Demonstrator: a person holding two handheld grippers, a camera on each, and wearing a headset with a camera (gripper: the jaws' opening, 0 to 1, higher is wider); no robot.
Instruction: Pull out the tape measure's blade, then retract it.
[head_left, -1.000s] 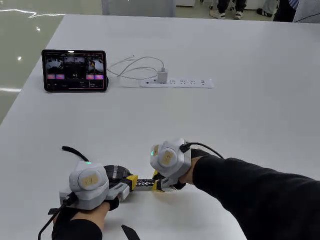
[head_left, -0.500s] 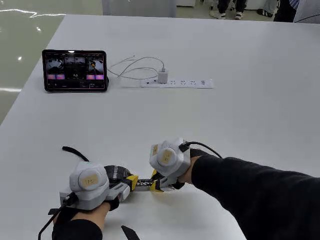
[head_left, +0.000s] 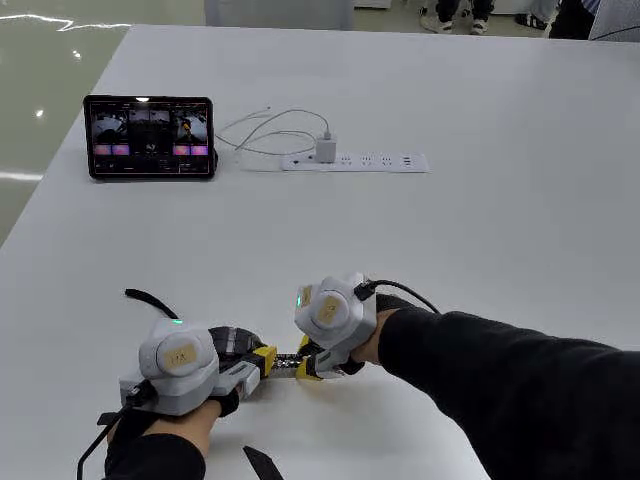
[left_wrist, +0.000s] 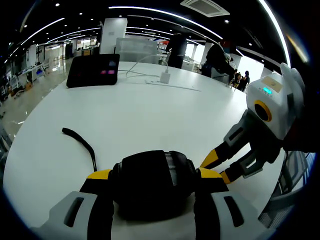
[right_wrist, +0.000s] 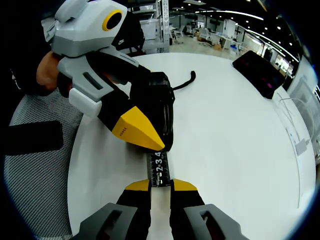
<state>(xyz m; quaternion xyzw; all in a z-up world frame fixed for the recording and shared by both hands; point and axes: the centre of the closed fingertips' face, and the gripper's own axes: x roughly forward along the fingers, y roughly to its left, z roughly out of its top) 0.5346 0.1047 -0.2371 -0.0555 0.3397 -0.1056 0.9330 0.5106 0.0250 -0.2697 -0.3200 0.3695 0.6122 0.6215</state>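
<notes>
Tape measure (right_wrist: 160, 107) clamped by left tool (left_wrist: 155, 176); right tool (right_wrist: 161, 186) pinching blade (right_wrist: 158, 169), shorter than before.

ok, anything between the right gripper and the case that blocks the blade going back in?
Nothing visible. The right gripper pinches the blade, and the short exposed stretch runs straight into the case, which the left gripper clamps. Only bare table lies around it.

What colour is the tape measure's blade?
The blade is black with white numerals; right gripper view shows it best.
</notes>
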